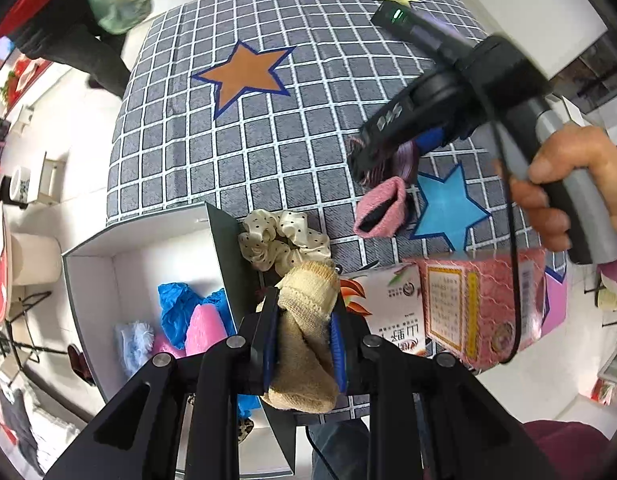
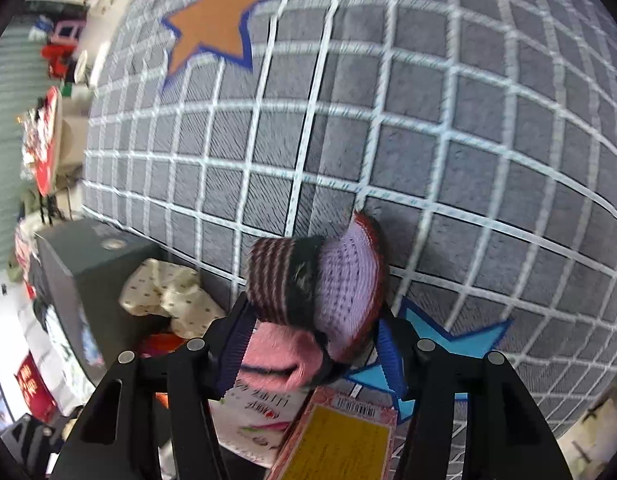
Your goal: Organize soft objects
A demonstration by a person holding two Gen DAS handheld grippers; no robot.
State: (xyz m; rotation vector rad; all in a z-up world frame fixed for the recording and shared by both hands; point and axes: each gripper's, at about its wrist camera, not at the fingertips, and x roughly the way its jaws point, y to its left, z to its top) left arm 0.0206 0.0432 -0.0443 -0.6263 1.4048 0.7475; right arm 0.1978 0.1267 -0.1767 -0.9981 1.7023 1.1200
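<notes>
My left gripper (image 1: 304, 316) is shut on a beige knitted sock (image 1: 304, 344), held beside the open white box (image 1: 88, 300). The box holds blue and pink soft items (image 1: 196, 320). A cream polka-dot scrunchie (image 1: 284, 240) lies on the checked mat by the box edge; it also shows in the right wrist view (image 2: 168, 292). My right gripper (image 2: 312, 340) has a pink, purple and striped sock bundle (image 2: 316, 292) between its open fingers. In the left wrist view that gripper (image 1: 372, 160) sits over the bundle (image 1: 382, 208).
A grey checked mat (image 1: 268, 140) with orange, blue and yellow stars covers the table. A pink packet (image 1: 480, 304) and a white packet (image 1: 392, 304) lie at its near edge. A person in dark clothes (image 1: 68, 36) stands at the far left.
</notes>
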